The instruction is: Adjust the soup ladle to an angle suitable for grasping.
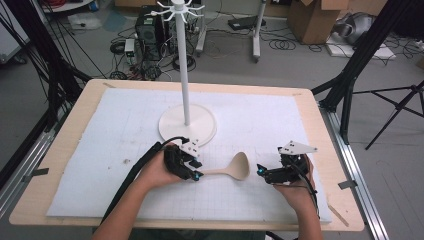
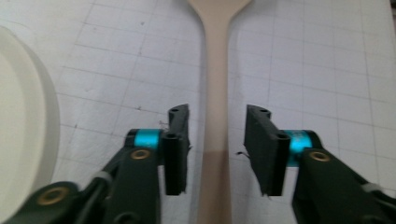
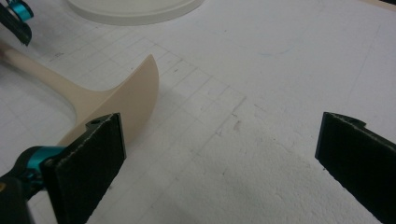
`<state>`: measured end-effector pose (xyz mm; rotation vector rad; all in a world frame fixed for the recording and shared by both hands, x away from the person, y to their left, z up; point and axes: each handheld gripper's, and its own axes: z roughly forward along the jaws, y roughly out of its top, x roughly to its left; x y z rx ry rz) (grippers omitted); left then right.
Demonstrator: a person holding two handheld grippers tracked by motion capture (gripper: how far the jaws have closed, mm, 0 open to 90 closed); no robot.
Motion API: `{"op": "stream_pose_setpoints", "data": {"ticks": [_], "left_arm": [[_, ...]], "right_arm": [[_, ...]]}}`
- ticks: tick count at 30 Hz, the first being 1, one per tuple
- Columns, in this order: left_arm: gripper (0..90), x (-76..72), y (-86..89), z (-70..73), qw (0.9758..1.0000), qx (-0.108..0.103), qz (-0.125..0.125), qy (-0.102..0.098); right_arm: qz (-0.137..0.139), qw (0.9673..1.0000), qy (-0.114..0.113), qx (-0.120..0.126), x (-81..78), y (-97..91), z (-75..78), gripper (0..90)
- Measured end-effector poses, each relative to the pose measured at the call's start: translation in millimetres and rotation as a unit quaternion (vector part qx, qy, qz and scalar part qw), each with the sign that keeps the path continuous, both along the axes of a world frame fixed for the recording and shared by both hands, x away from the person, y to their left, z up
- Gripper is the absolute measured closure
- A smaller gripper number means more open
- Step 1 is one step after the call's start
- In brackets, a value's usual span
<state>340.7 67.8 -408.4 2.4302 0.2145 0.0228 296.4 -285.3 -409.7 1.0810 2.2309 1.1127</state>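
Fingers of the left gripper stand apart on either side of the beige spoon, its handle running between them with a gap at each pad, so the spoon lies flat on the white mat of the desk rather than being carried. Right gripper waits just beyond the spoon's bowl with its fingers spread wide and nothing between them, likely ready to steady that end. Behind the spoon stands the white rack, its round base near the handle, seemingly the place for hanging it
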Motion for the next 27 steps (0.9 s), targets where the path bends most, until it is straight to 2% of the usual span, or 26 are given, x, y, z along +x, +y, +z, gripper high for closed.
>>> {"op": "stream_pose_setpoints", "data": {"ticks": [4, 7, 8, 10, 11, 12, 14, 15, 16, 17, 19, 21, 22, 24, 25, 27], "left_arm": [[49.0, -2.9, 6.9, 5.0, 1.0000, -0.007, 0.003, 0.006], [44.2, -6.1, 23.6, 10.6, 0.9998, -0.008, 0.015, 0.009], [43.1, -6.1, 23.6, 10.6, 0.9998, -0.008, 0.015, 0.009], [41.5, -7.6, 35.5, 14.0, 0.9996, -0.009, 0.025, 0.008], [39.5, -8.7, 48.5, 16.3, 0.9994, -0.008, 0.032, 0.008], [38.4, -8.7, 48.5, 16.3, 0.9994, -0.008, 0.032, 0.008], [36.3, -10.7, 70.4, 17.7, 0.9983, -0.021, 0.054, 0.003], [34.9, -10.7, 70.4, 17.7, 0.9983, -0.021, 0.054, 0.003], [32.8, -12.2, 85.5, 18.3, 0.9969, -0.030, 0.072, -0.001], [32.1, -12.2, 85.5, 18.3, 0.9969, -0.030, 0.072, -0.001], [31.4, -13.1, 100.7, 19.0, 0.9957, -0.039, 0.084, -0.006], [27.9, -15.0, 120.0, 18.3, 0.9928, -0.056, 0.105, -0.008], [27.1, -15.0, 120.0, 18.3, 0.9928, -0.056, 0.105, -0.008], [24.8, -17.1, 136.8, 16.9, 0.9899, -0.067, 0.125, -0.012], [24.1, -17.1, 136.8, 16.9, 0.9899, -0.067, 0.125, -0.012], [22.9, -18.0, 146.2, 15.3, 0.9878, -0.074, 0.136, -0.012]], "right_arm": [[0.000, 1.0000, 0.000, 0.001, -0.2, -0.1, 0.2, 0.1], [0.000, 1.0000, 0.002, 0.002, -0.4, 0.3, 0.2, 0.2], [0.000, 1.0000, 0.003, 0.002, -0.5, 0.4, 0.2, 0.1], [0.001, 1.0000, 0.003, 0.002, -0.6, 0.5, 0.2, 0.2], [0.001, 1.0000, 0.003, 0.002, -0.5, 0.4, 0.2, 0.2], [0.001, 1.0000, 0.003, 0.002, -0.6, 0.4, 0.2, 0.1], [0.002, 1.0000, 0.001, 0.002, -0.3, 0.0, 0.3, 0.2], [0.002, 1.0000, 0.001, 0.002, -0.3, 0.0, 0.3, 0.2], [0.002, 1.0000, 0.002, 0.002, -0.3, 0.0, 0.1, 0.2], [0.002, 1.0000, 0.003, 0.002, -0.3, 0.1, 0.1, 0.2], [0.001, 1.0000, 0.004, 0.001, -0.2, 0.3, -0.1, 0.2], [0.002, 1.0000, 0.004, -0.001, 0.1, 0.5, -0.8, 0.1], [0.002, 1.0000, 0.004, -0.001, 0.1, 0.5, -0.8, 0.1], [0.001, 1.0000, 0.007, 0.000, -0.1, 0.5, -1.4, 0.1], [0.001, 1.0000, 0.007, 0.000, 0.0, 0.3, -1.7, 0.1], [0.001, 1.0000, 0.007, 0.000, 0.0, 0.1, -1.8, 0.2]]}}
